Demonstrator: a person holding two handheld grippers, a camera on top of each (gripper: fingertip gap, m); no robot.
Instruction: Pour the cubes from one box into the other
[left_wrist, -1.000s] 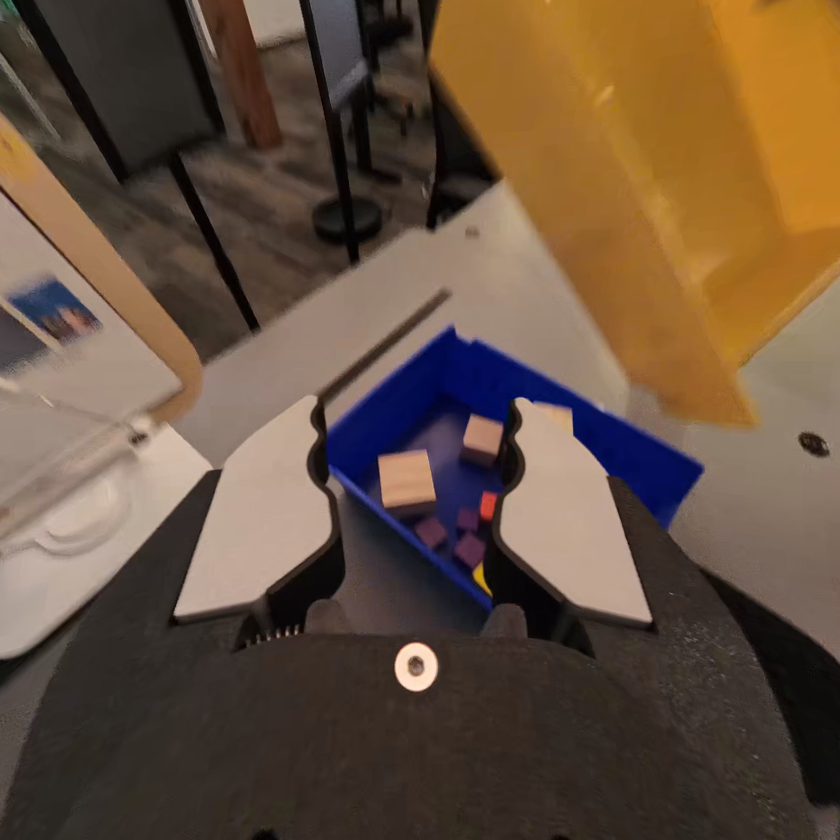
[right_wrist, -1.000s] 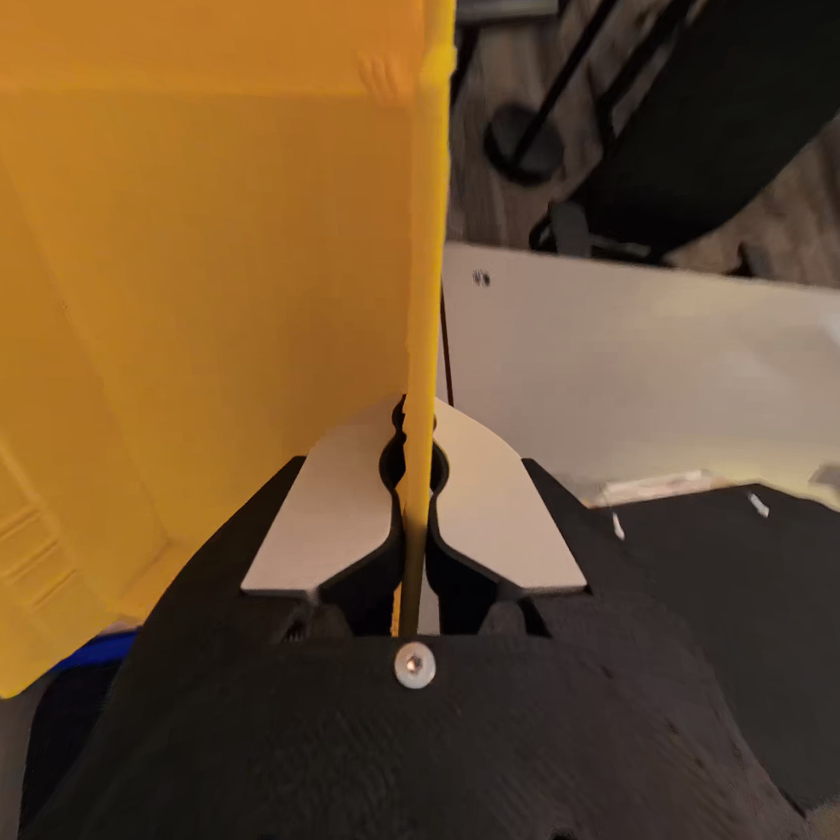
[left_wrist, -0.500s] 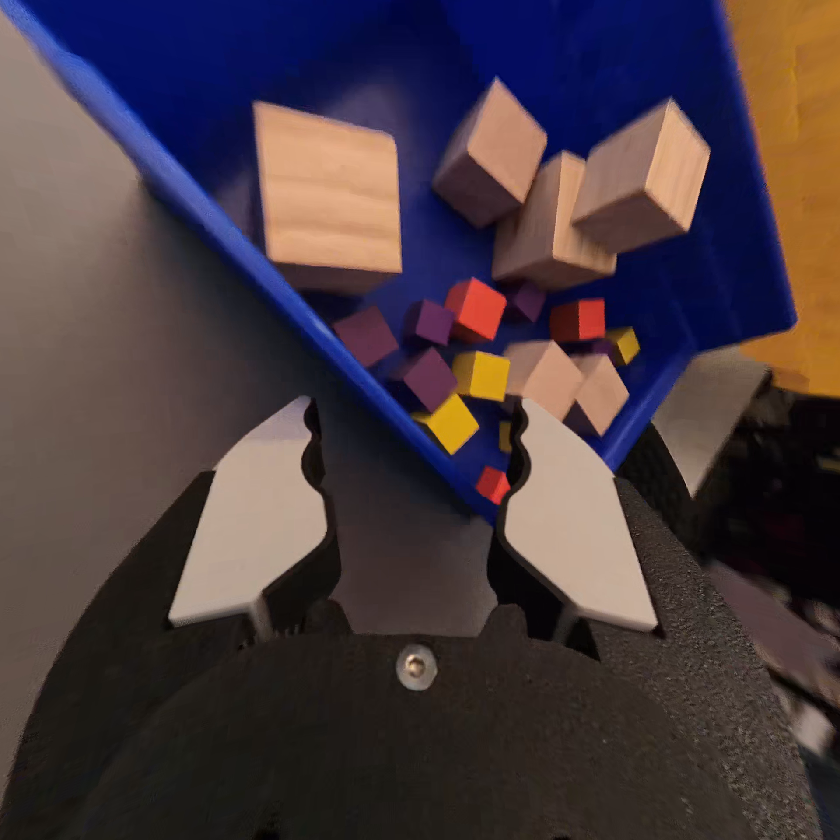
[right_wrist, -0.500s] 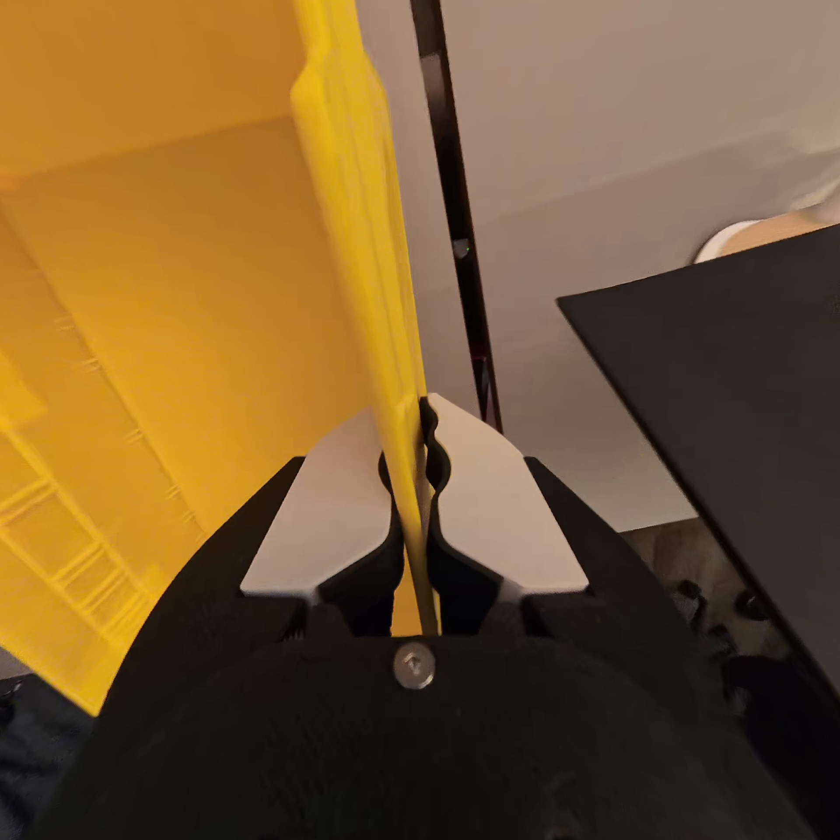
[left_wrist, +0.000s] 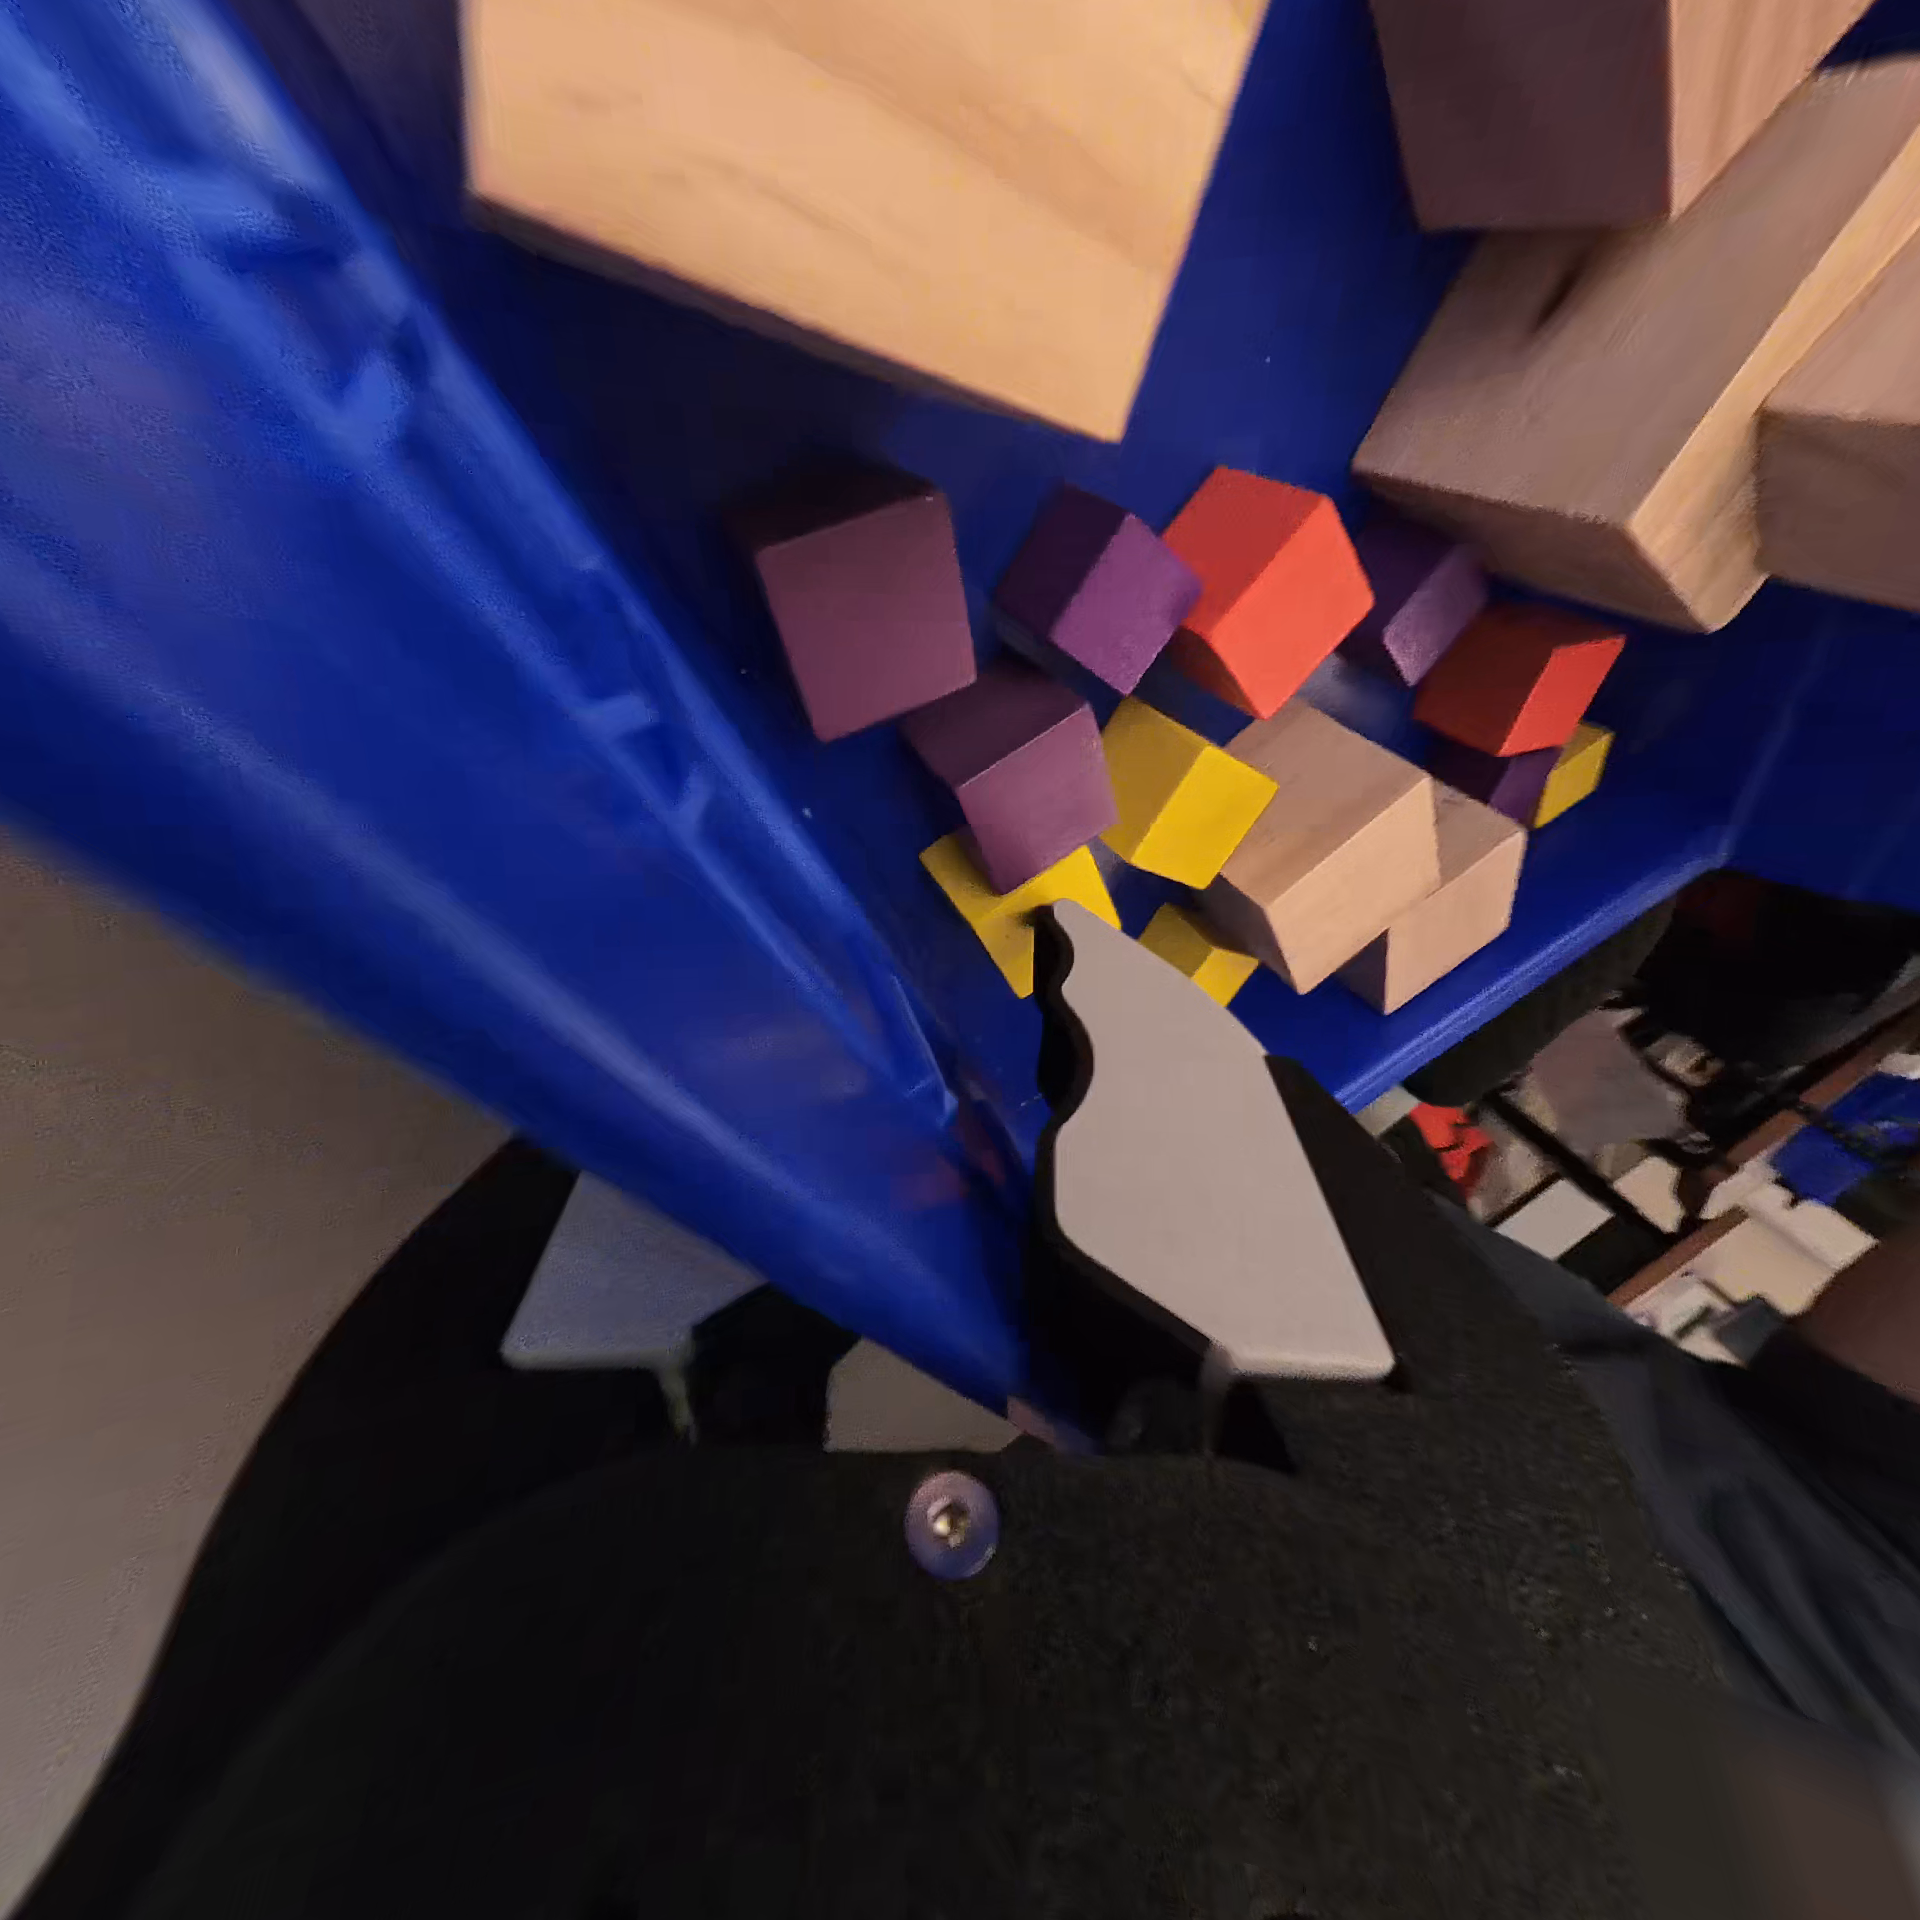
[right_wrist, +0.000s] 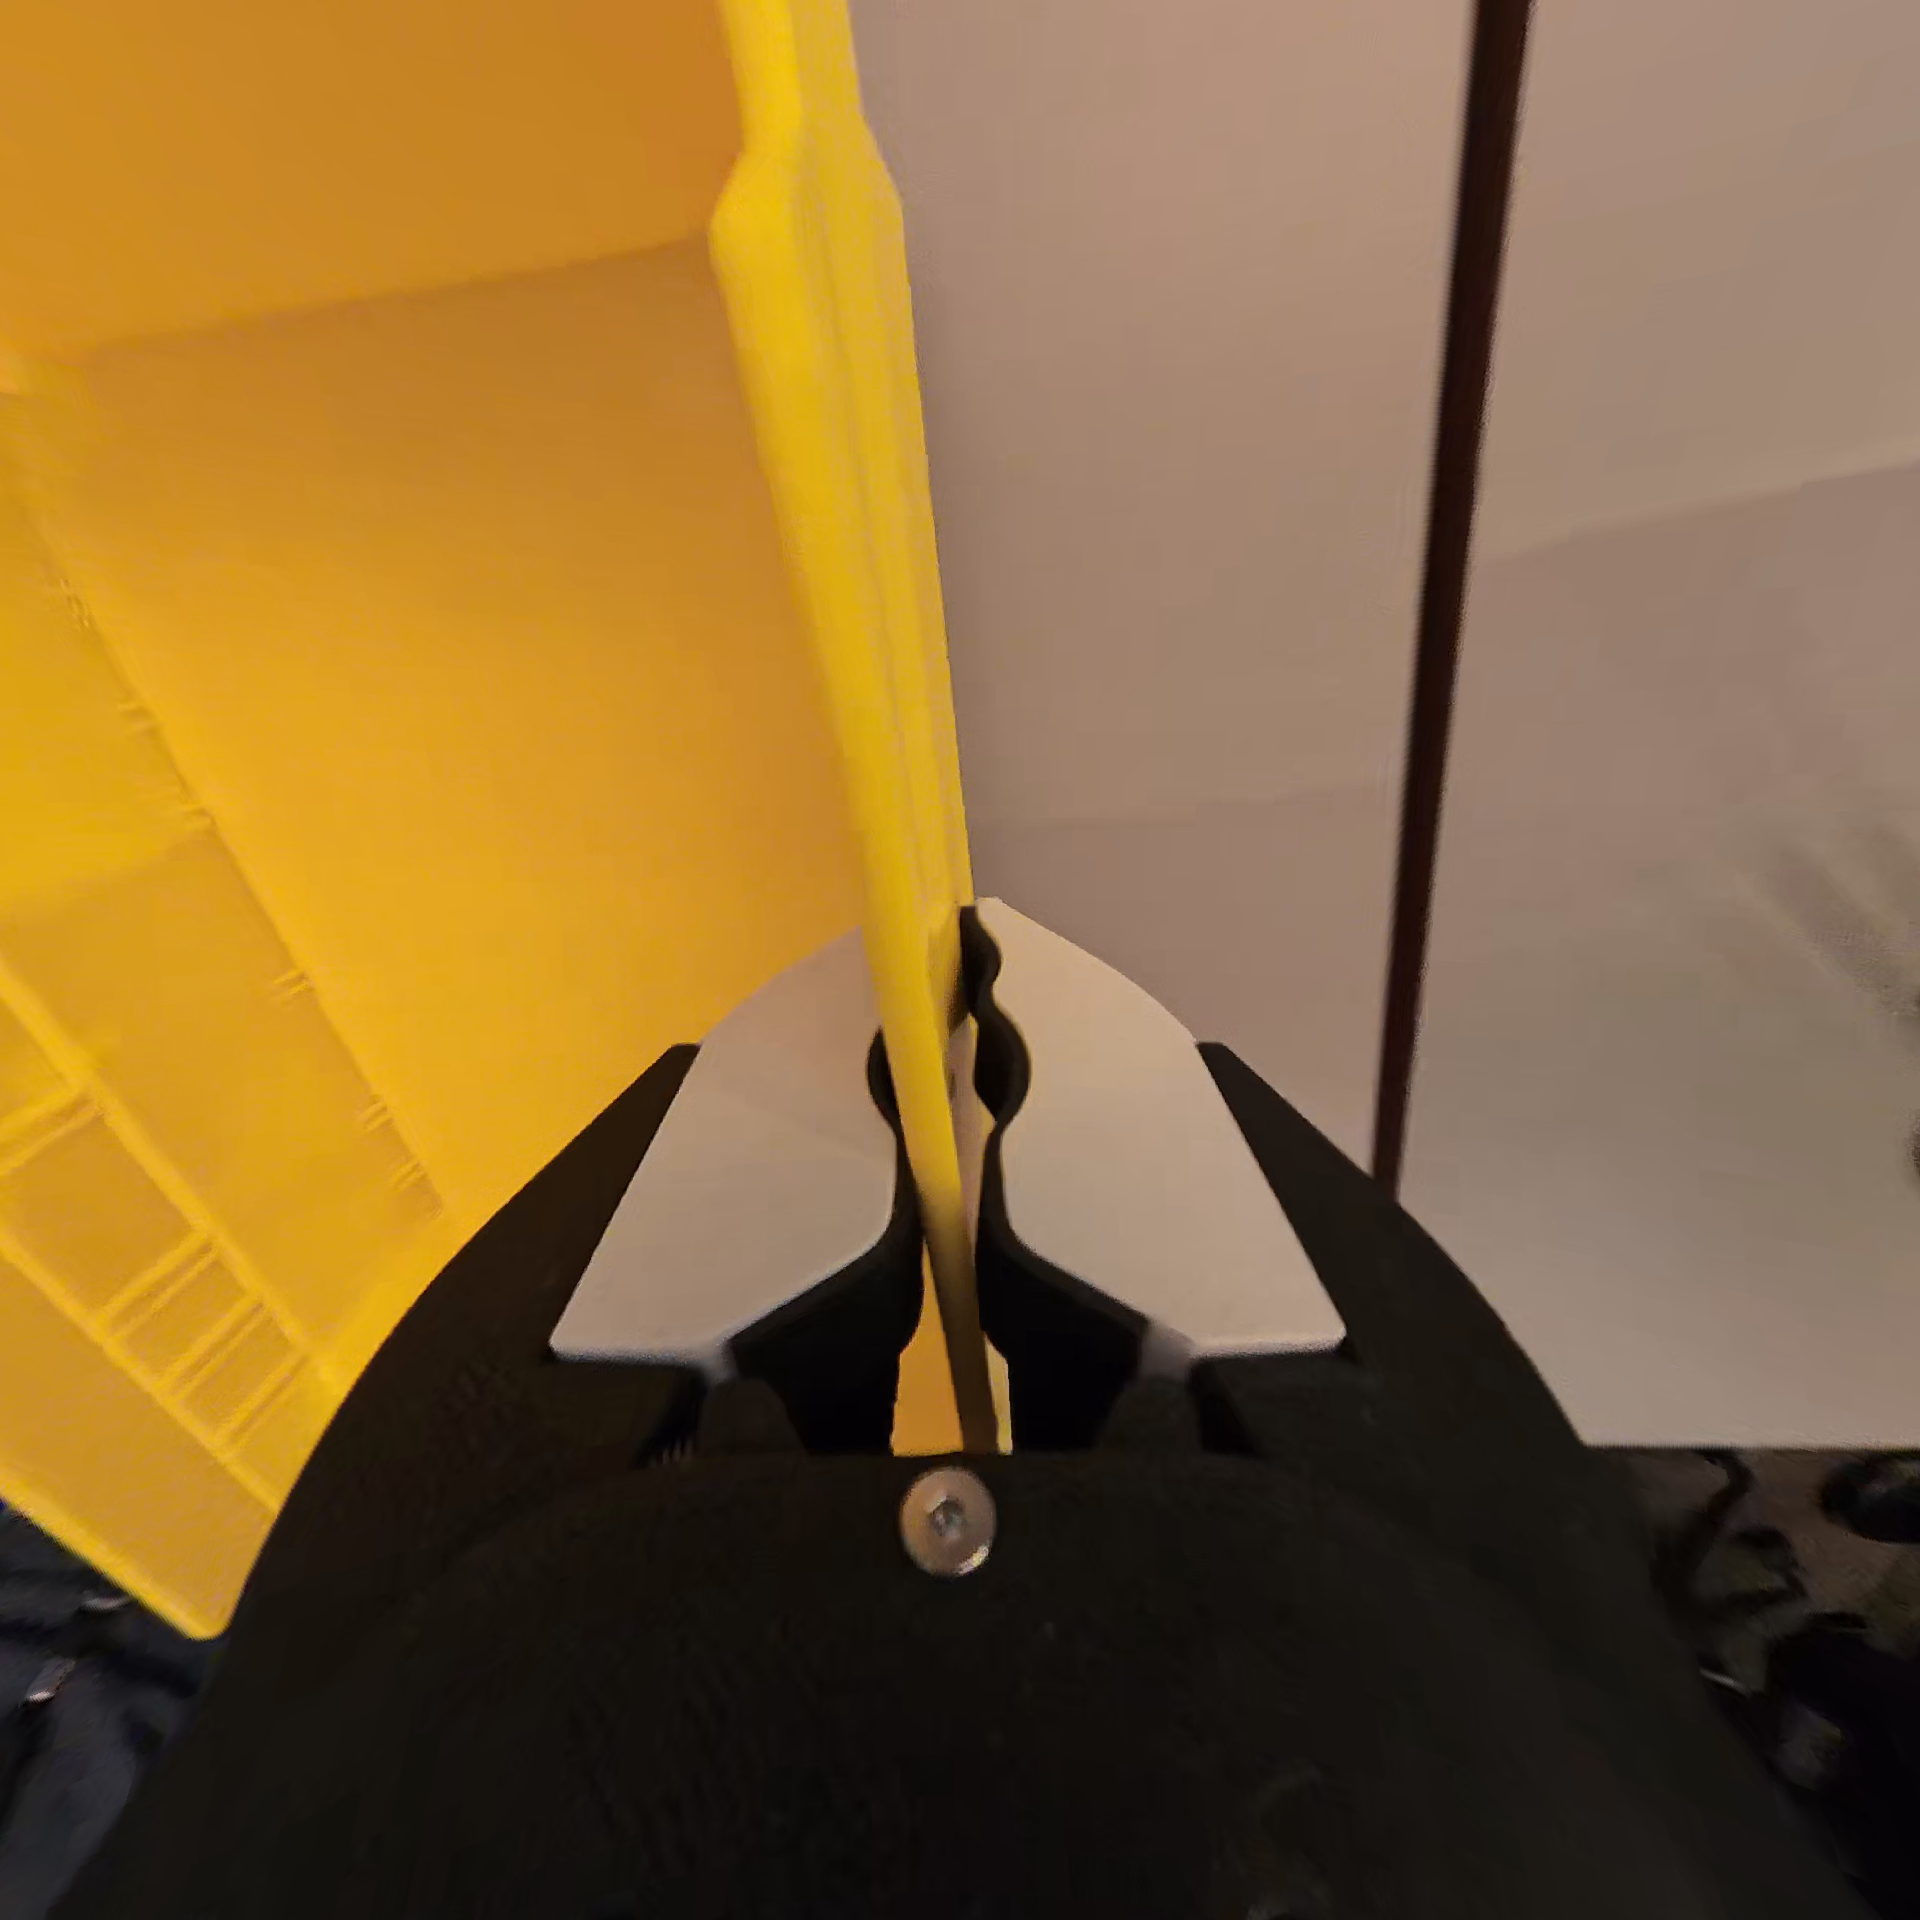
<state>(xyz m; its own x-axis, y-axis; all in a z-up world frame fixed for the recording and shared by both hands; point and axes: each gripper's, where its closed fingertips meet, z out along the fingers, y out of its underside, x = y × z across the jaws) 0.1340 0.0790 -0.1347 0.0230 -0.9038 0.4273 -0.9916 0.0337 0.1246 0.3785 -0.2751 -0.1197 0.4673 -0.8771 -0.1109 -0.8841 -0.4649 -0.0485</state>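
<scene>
A blue box (left_wrist: 436, 831) fills the left wrist view. It holds several cubes: a large wooden cube (left_wrist: 852, 177), more wooden ones (left_wrist: 1340, 831), and small purple (left_wrist: 862, 603), red (left_wrist: 1268, 582) and yellow (left_wrist: 1184, 790) cubes. My left gripper (left_wrist: 966, 925) straddles the box's near wall and is shut on it; one finger (left_wrist: 1174, 1143) is inside and the other is mostly hidden under the wall. My right gripper (right_wrist: 925, 925) is shut on the side wall of a yellow box (right_wrist: 416, 623), whose visible inside holds no cubes.
A grey table top (right_wrist: 1195, 520) lies under the yellow box, with a dark seam (right_wrist: 1444, 623) running across it. The table also shows at the left of the left wrist view (left_wrist: 156, 1091). Blurred clutter (left_wrist: 1662, 1143) lies beyond the blue box's lower right edge.
My left gripper moved in from above the table onto the blue box's wall and its fingers closed. My right gripper kept the yellow box and swung down towards the table.
</scene>
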